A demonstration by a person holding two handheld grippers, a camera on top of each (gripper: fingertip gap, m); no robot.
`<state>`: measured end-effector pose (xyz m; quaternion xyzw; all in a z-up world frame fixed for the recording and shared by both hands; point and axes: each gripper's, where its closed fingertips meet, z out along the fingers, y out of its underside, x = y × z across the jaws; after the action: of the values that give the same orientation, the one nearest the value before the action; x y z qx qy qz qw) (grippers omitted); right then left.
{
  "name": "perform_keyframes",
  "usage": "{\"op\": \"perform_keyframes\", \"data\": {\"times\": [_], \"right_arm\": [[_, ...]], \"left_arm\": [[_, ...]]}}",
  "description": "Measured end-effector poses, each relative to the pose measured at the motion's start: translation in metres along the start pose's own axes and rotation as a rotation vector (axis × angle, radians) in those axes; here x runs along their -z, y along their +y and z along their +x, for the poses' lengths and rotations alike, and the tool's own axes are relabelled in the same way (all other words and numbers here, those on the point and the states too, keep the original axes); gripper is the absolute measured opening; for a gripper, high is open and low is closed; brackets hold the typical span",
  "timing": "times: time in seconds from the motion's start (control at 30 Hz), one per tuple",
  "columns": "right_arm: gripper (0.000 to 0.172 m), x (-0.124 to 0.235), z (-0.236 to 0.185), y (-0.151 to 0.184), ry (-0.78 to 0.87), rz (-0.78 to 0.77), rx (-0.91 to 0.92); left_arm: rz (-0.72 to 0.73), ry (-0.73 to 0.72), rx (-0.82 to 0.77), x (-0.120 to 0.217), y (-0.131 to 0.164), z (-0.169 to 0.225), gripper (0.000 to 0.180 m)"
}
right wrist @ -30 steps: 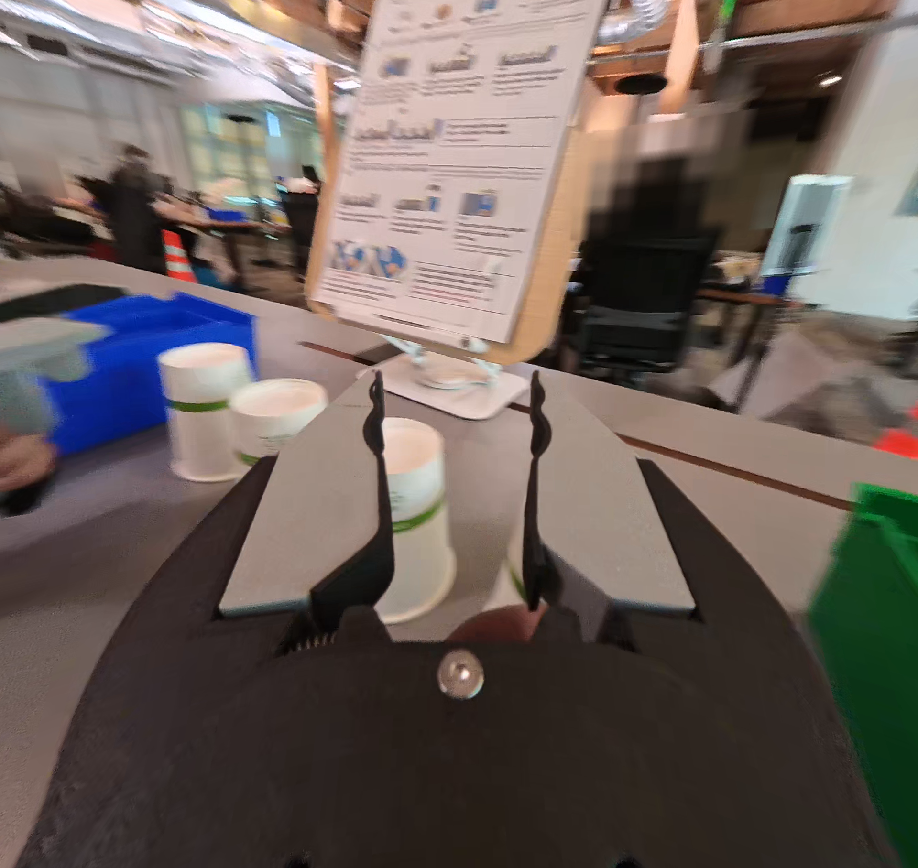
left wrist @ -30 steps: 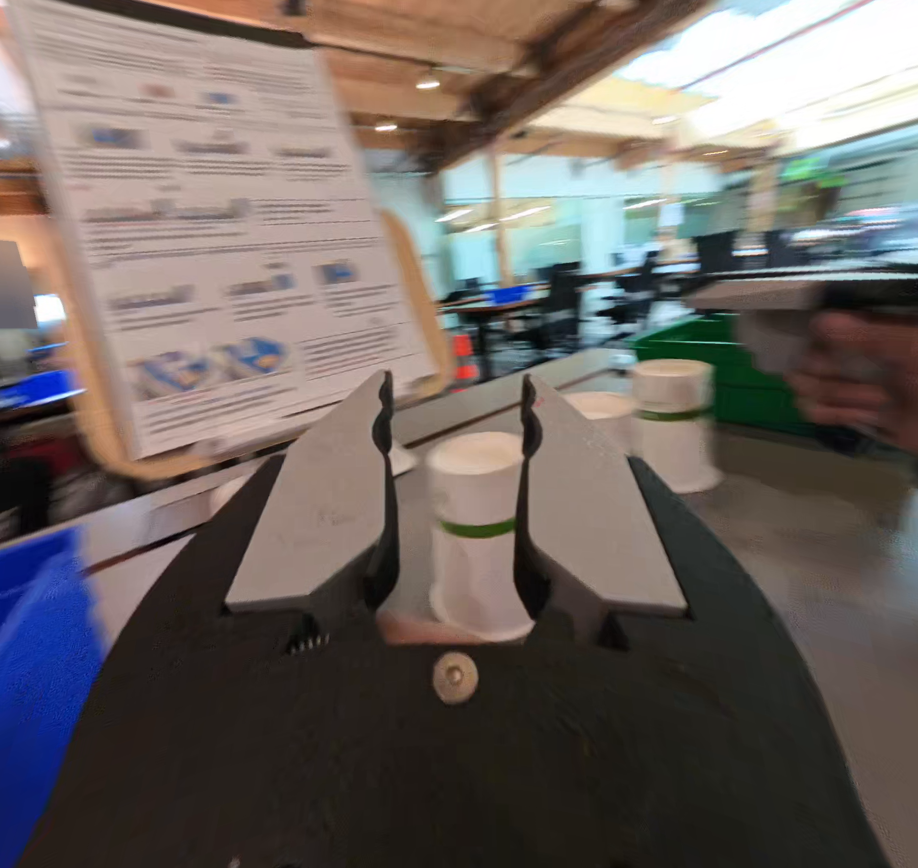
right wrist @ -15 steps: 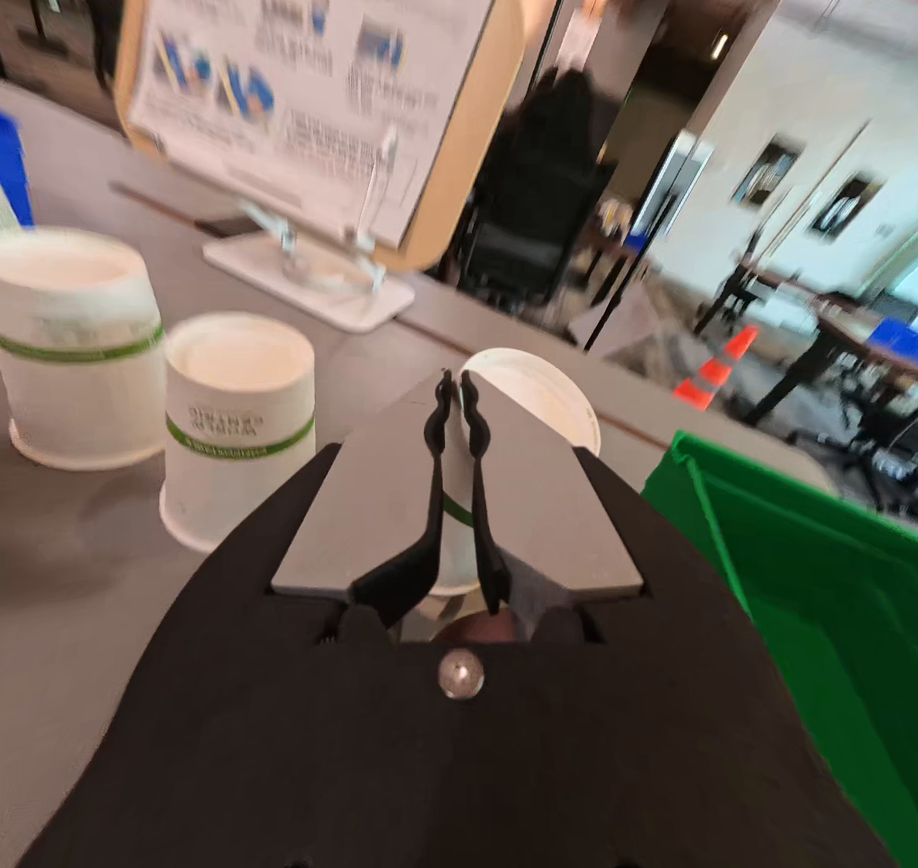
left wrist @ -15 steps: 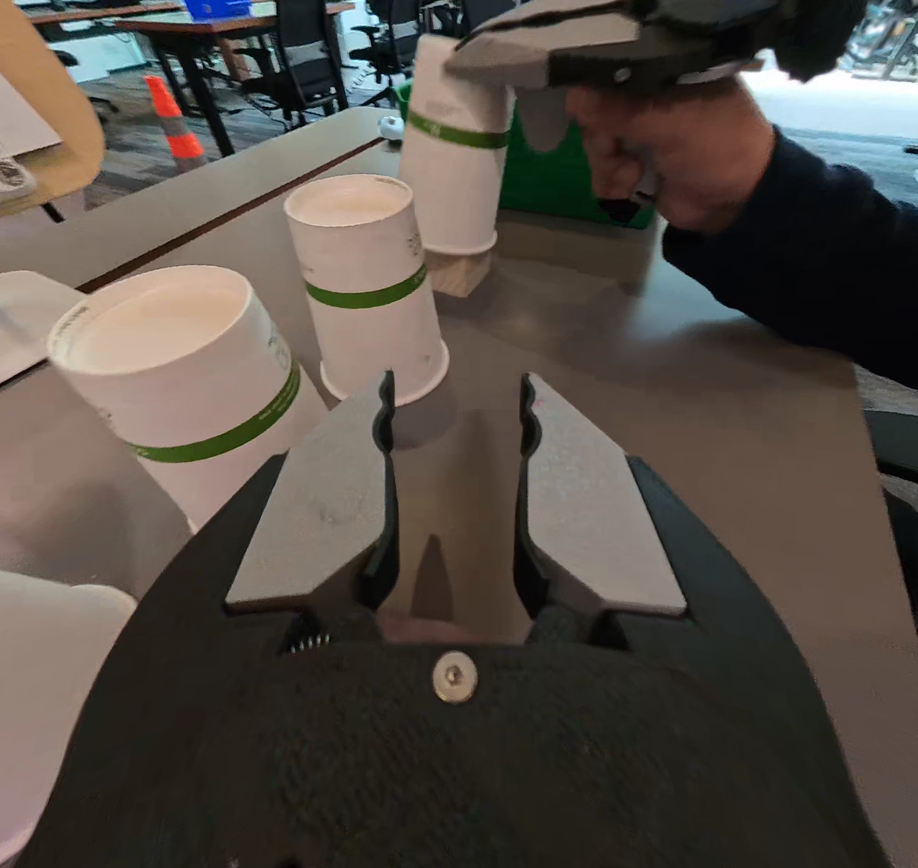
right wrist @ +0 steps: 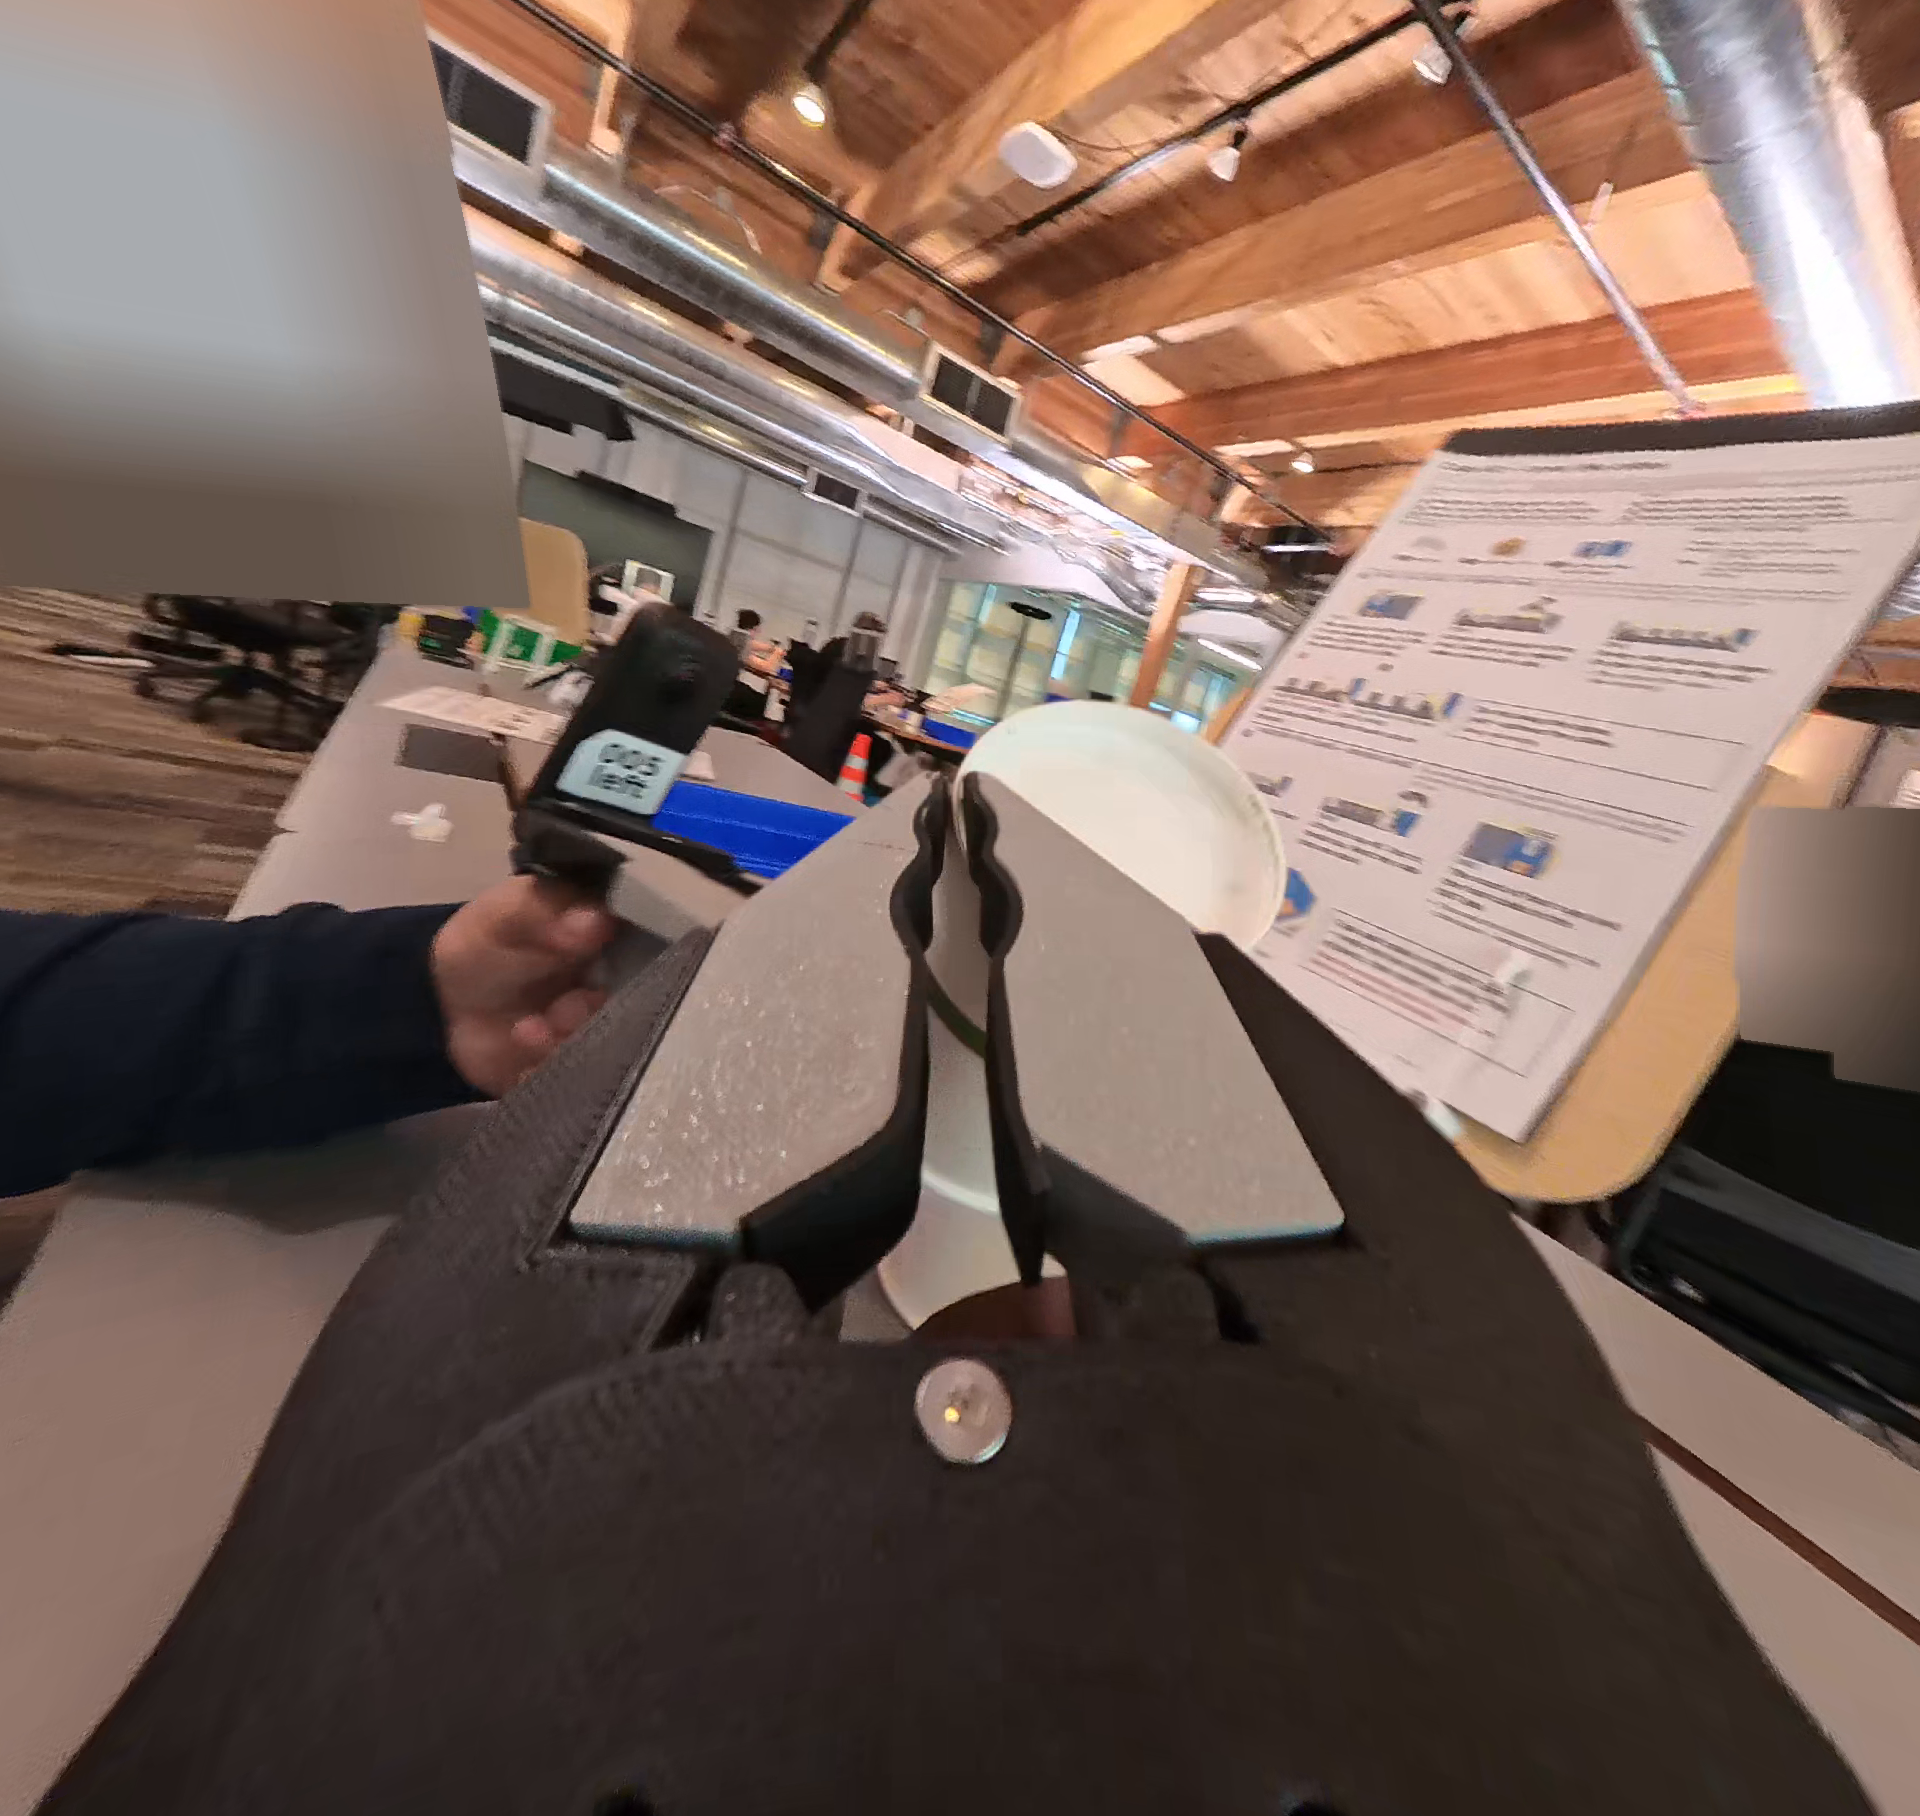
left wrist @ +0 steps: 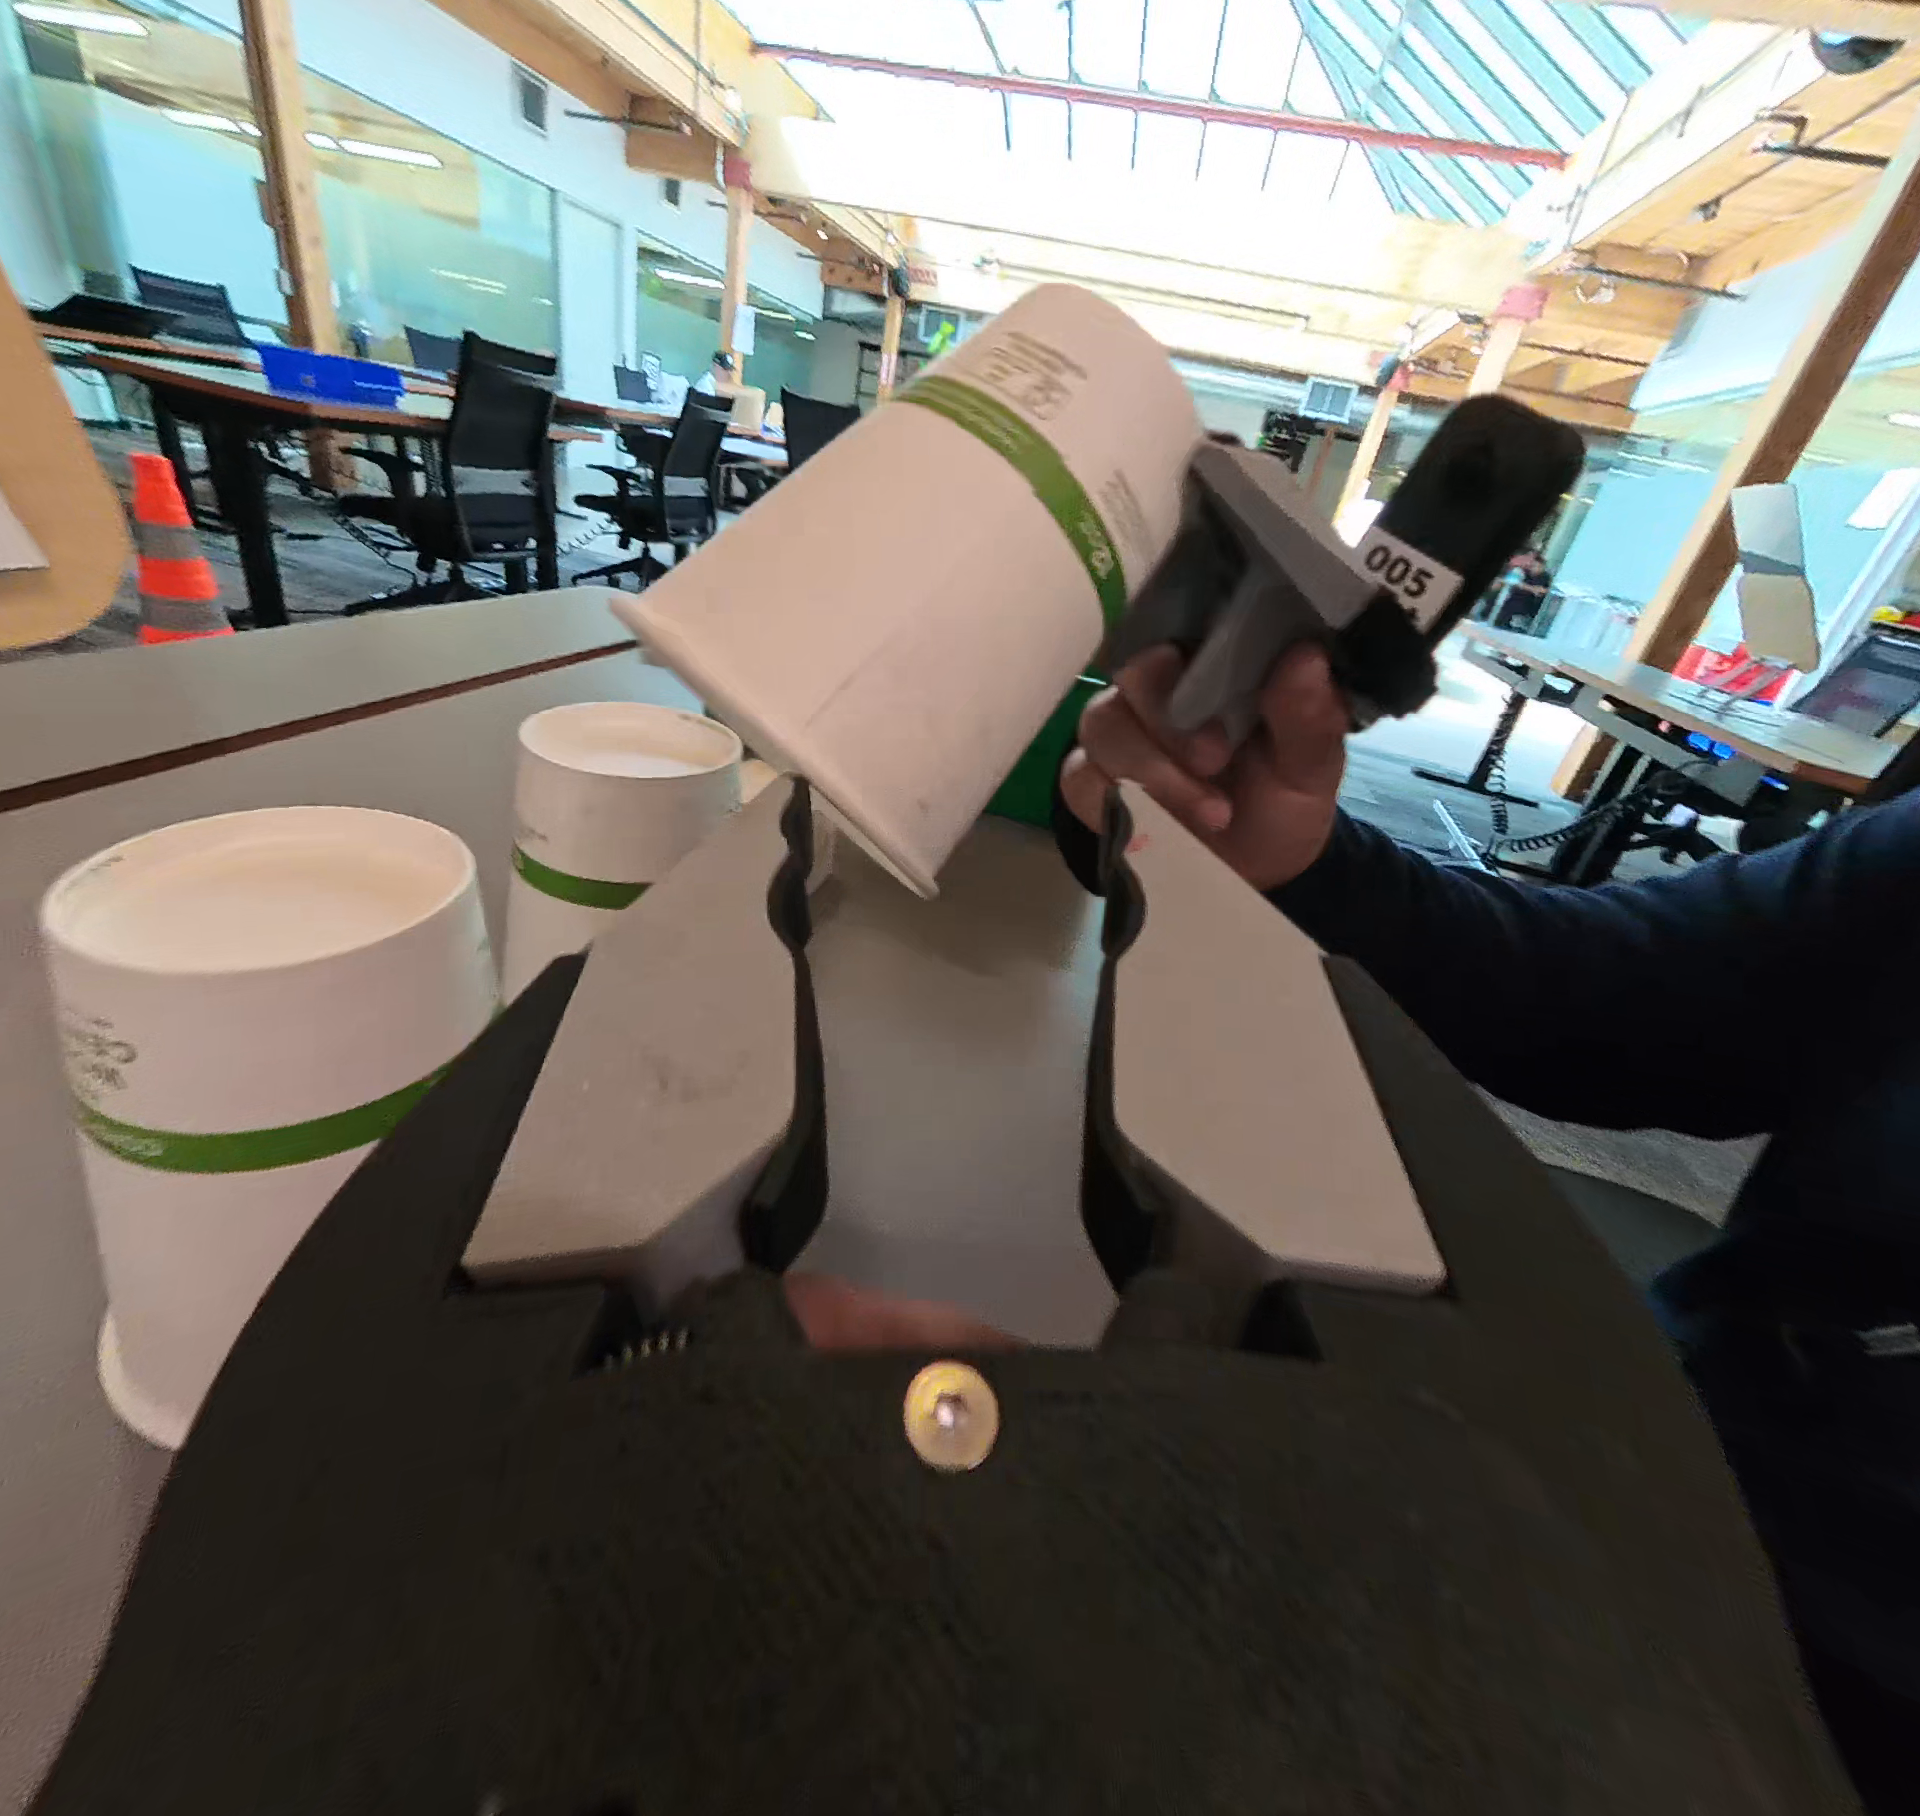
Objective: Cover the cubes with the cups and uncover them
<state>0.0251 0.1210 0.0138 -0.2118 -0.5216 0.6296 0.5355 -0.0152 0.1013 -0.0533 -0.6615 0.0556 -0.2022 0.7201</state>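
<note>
Lifted, now-tilted white paper cup (left wrist: 935, 582) pinched in right gripper (right wrist: 957, 810); left gripper (left wrist: 951, 831) wide, bare.

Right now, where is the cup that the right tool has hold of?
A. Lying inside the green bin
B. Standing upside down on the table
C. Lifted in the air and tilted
C: the cup hangs tilted above the table, pinched by the right tool.
</note>
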Motion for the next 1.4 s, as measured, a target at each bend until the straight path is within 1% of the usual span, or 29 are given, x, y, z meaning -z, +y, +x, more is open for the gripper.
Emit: {"op": "perform_keyframes", "data": {"times": [0.1,0.17,0.27,0.33,0.47,0.53,0.63,0.7,0.77,0.83,0.87,0.9,0.97,1.0,1.07,1.1,1.17,1.2,1.3,1.4], "right_arm": [[0.0,0.0,-0.016,0.002,-0.083,-0.004,0.013],[0.0,0.0,-0.019,0.011,-0.119,-0.059,0.028],[0.0,-0.002,-0.032,0.032,-0.218,-0.166,0.014],[0.0,-0.003,-0.042,0.051,-0.265,-0.255,0.031],[0.0,-0.003,-0.062,0.083,-0.334,-0.38,0.121],[0.0,0.0,-0.073,0.097,-0.391,-0.441,0.144],[0.0,0.006,-0.084,0.114,-0.451,-0.526,0.161],[0.0,0.011,-0.09,0.124,-0.493,-0.57,0.18],[0.0,0.019,-0.101,0.126,-0.569,-0.587,0.159],[0.0,0.03,-0.118,0.114,-0.69,-0.554,0.087],[0.0,0.036,-0.126,0.105,-0.75,-0.53,0.044],[0.0,0.038,-0.128,0.097,-0.776,-0.503,0.015],[0.0,0.034,-0.123,0.086,-0.749,-0.455,-0.007],[0.0,0.031,-0.117,0.084,-0.719,-0.443,-0.008],[0.0,0.027,-0.108,0.082,-0.671,-0.43,-0.002],[0.0,0.025,-0.103,0.08,-0.648,-0.421,0.004],[0.0,0.021,-0.095,0.076,-0.602,-0.395,0.014],[0.0,0.02,-0.09,0.072,-0.577,-0.378,0.015],[0.0,0.014,-0.067,0.056,-0.474,-0.304,-0.003],[0.0,0.013,-0.04,0.042,-0.368,-0.246,-0.025]], "left_arm": [[0.069,-0.058,0.014,0.011,-0.012,-0.016,0.021],[0.173,-0.043,0.061,0.022,-0.03,-0.019,0.015],[0.317,-0.007,0.125,0.041,-0.054,-0.021,0.008],[0.349,0.007,0.116,0.049,-0.062,-0.02,0.003],[0.287,-0.027,0.032,0.051,-0.058,-0.019,0.002],[0.216,-0.042,-0.016,0.048,-0.051,-0.018,0.002],[0.121,-0.097,-0.119,0.04,-0.039,-0.018,0.002],[0.085,-0.094,-0.208,0.037,-0.035,-0.009,0.002],[0.042,-0.061,-0.333,0.035,-0.03,0.006,0.002],[-0.024,-0.057,-0.473,0.033,-0.018,0.015,0.002],[-0.073,-0.057,-0.525,0.03,-0.009,0.016,0.001],[-0.128,-0.054,-0.561,0.027,0.002,0.015,0.002],[-0.23,-0.025,-0.588,0.02,0.025,0.017,0.002],[-0.262,0.007,-0.58,0.016,0.034,0.021,0.002],[-0.292,0.047,-0.566,0.013,0.043,0.027,0.002],[-0.295,0.044,-0.569,0.012,0.045,0.027,0.003],[-0.27,0.032,-0.562,0.011,0.041,0.027,0.02],[-0.254,0.044,-0.552,0.011,0.038,0.031,0.022],[-0.211,0.107,-0.519,0.012,0.032,0.043,0.016],[-0.187,0.11,-0.513,0.013,0.027,0.045,0.018]]}}
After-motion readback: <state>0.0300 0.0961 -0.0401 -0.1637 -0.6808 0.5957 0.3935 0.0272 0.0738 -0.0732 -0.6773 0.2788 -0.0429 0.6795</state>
